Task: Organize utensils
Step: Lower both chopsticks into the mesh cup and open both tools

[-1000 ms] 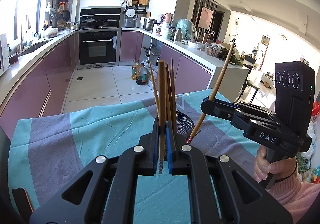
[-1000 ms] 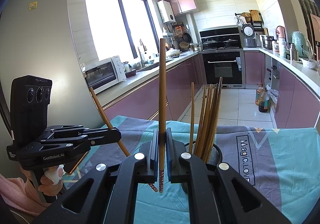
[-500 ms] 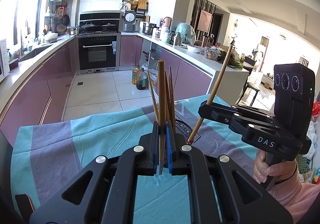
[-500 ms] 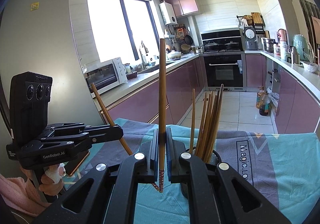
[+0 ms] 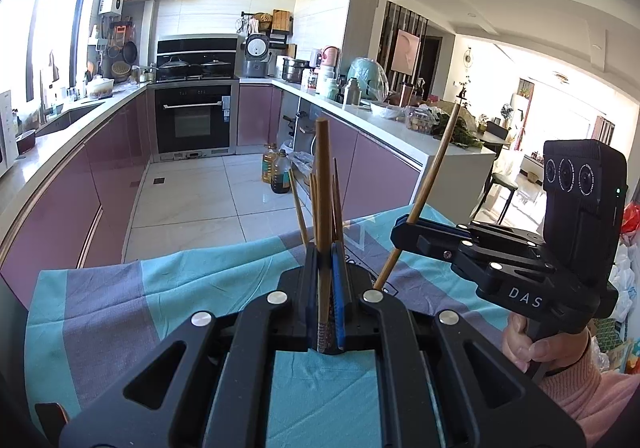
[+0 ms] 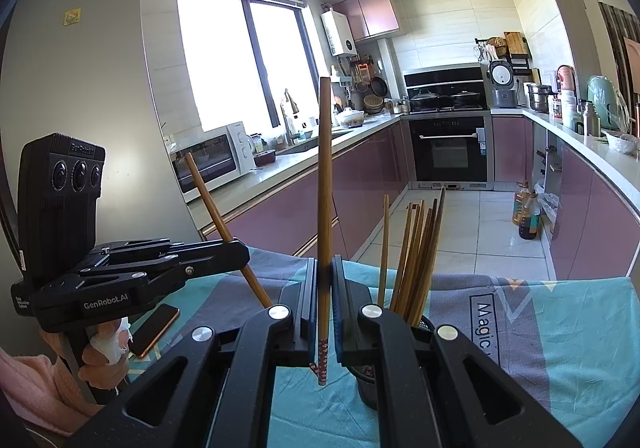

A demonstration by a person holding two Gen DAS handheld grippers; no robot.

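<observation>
My left gripper (image 5: 325, 280) is shut on a brown wooden chopstick (image 5: 323, 184) held upright above the cloth-covered table. My right gripper (image 6: 324, 300) is shut on another upright chopstick (image 6: 325, 176) with a patterned red tip. Each gripper shows in the other's view: the right one (image 5: 404, 234) with its chopstick (image 5: 432, 176) tilted, the left one (image 6: 236, 254) with its chopstick (image 6: 216, 212) tilted. A black mesh holder (image 6: 368, 380) with several chopsticks (image 6: 416, 248) stands on the table just right of my right gripper; it is mostly hidden behind my left gripper's fingers (image 5: 352, 276).
The table carries a teal and grey cloth (image 6: 560, 328). A phone (image 6: 154, 330) lies on it at the left. Purple kitchen cabinets (image 5: 72, 208), an oven (image 5: 194, 120) and oil bottles (image 5: 276, 174) on the floor stand beyond the table.
Both grippers have risen and tilted slightly, still shut on their chopsticks. The holder has sunk further behind my left gripper's fingers.
</observation>
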